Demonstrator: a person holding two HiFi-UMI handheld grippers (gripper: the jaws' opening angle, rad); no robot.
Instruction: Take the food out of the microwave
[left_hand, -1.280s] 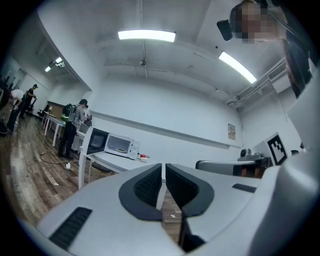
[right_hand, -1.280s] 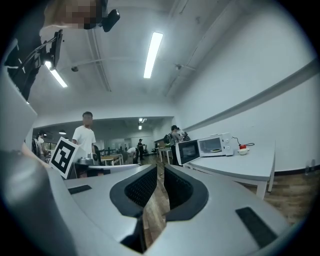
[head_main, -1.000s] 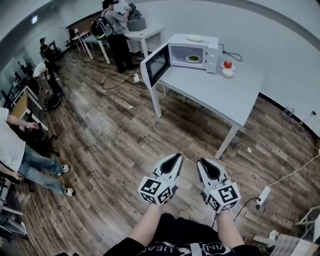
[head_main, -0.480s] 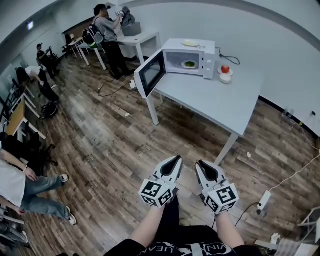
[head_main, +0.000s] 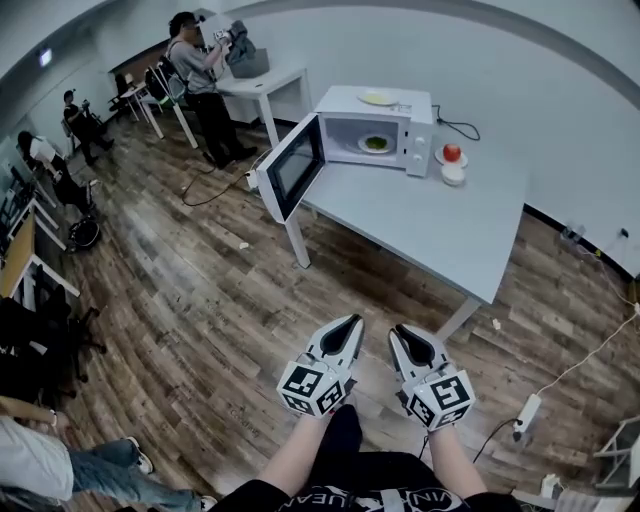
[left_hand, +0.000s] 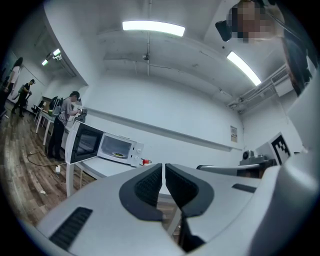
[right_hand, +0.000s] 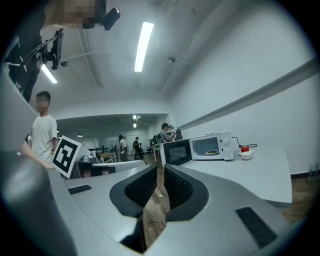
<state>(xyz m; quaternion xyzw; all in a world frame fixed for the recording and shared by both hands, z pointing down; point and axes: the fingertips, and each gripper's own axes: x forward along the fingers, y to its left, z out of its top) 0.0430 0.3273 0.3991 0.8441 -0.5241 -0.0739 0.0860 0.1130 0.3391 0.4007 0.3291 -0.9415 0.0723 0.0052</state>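
**Microwave Neared, Food Still Inside**

The table (head_main: 440, 225) and microwave (head_main: 420, 130) had been brought closer, yet stayed well ahead. The food (head_main: 376, 143) was seen inside, past the swung-open door (head_main: 292, 170). The left gripper (head_main: 352, 321) was closed on nothing; the right gripper (head_main: 398, 331) was held narrowly apart, empty. A red fruit (head_main: 452, 153) sat beside the microwave. Only bare floor was left to cross.

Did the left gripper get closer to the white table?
Yes. The left gripper has come toward the table: in the head view the table's front leg now stands nearer its jaws than before.
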